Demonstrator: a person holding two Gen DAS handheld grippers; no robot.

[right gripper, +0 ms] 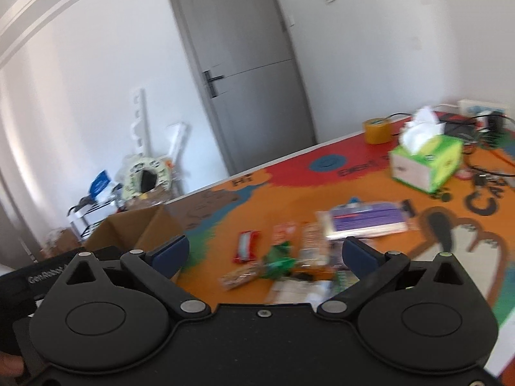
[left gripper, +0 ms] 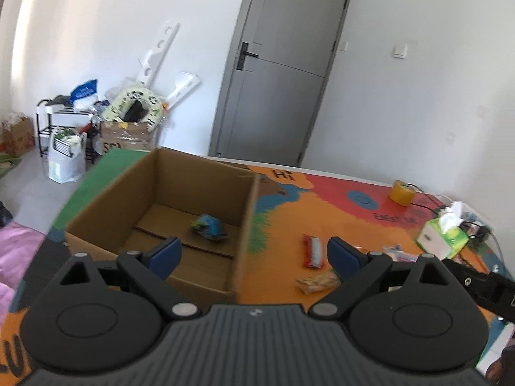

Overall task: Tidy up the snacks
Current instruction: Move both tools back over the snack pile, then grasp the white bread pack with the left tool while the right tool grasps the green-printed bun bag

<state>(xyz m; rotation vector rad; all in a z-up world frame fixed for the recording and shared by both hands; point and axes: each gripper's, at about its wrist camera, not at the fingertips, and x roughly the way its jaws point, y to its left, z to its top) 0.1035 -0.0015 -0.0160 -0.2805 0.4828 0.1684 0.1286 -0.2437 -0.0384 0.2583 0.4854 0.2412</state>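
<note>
One blue crinkled snack packet [left gripper: 208, 227] lies inside the open brown cardboard box [left gripper: 96, 212] at left, presumably the collection bin. Left gripper [left gripper: 254, 257] hovers at the box's right wall, jaws apart, empty. Red-white wrapped bar [left gripper: 313, 251] and tan packet [left gripper: 317, 282] wait on the colourful printed mat [left gripper: 338, 218]; "HI" readable. Right gripper [right gripper: 265, 255] spread wide, empty, over the blurred snack pile [right gripper: 289, 267]. Green tissue box [right gripper: 425, 164] far right.
</note>
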